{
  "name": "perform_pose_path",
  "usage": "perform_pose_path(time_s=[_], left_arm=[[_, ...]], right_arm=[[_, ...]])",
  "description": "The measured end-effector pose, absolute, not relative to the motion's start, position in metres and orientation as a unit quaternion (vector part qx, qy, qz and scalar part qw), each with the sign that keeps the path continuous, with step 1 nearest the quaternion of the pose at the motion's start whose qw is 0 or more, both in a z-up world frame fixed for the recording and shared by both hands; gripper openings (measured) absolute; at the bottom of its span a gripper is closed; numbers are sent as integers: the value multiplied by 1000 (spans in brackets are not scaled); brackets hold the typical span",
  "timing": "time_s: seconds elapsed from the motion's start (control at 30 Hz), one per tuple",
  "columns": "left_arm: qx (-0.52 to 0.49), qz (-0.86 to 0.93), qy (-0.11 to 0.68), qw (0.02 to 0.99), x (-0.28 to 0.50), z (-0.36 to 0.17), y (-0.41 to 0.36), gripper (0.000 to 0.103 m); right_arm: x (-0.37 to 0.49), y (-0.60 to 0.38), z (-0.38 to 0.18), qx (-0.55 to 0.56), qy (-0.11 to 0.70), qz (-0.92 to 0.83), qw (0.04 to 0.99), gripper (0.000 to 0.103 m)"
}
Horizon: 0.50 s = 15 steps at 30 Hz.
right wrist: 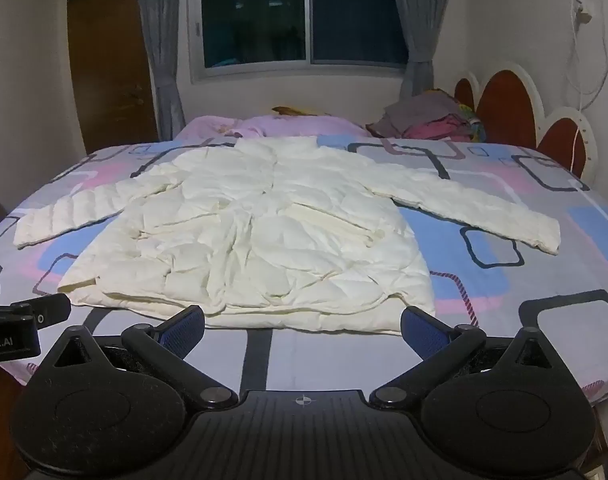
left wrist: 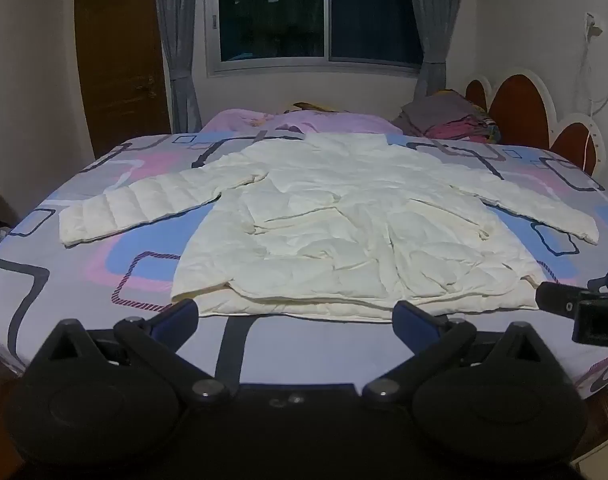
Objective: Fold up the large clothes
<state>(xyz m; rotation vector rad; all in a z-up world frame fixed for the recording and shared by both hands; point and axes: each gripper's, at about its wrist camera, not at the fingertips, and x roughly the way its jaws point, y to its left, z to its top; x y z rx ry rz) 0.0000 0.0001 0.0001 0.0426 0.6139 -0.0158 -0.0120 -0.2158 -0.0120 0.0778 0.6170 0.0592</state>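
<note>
Left wrist view: the left gripper (left wrist: 296, 318) is held above the near edge of the bed (left wrist: 304, 352), angled downward toward the mattress. Its two blue-padded fingers (left wrist: 176, 316) stand spread wide apart with nothing between them, and the tips hang just short of the near hem of the white puffer jacket (left wrist: 335, 232). At the right edge of this view a black part of the right gripper (left wrist: 583, 312) shows, level with the left one and beside it.

The jacket lies flat on the patterned bedsheet (left wrist: 84, 248), front up, its collar toward the far side and its hem toward the near side. Both sleeves are stretched outward, one to the left and one to the right, each slanting toward the near side. The fabric is wrinkled across the body.

In the right wrist view the right gripper (right wrist: 304, 326) has the same pose: tilted down over the near edge of the bed, fingers (right wrist: 423, 330) splayed fully and empty, tips just shy of the jacket's hem. The left gripper's black body pokes in at the left edge.

At the far end of the bed lie a pink blanket (right wrist: 296, 126) and, to the right, a pile of clothes (right wrist: 427, 118) beside the headboard (right wrist: 503, 108). A dark window (right wrist: 304, 16) with grey curtains (right wrist: 160, 48) sits on the far wall.
</note>
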Motion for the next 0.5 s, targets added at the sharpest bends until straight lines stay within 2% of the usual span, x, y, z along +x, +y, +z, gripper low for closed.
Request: perform_pose_path(time_s=[0.5], left_arm=[[23, -7, 302, 953, -5, 6, 2, 103]], right_arm=[[-13, -215, -8, 46, 301, 29, 952, 103]])
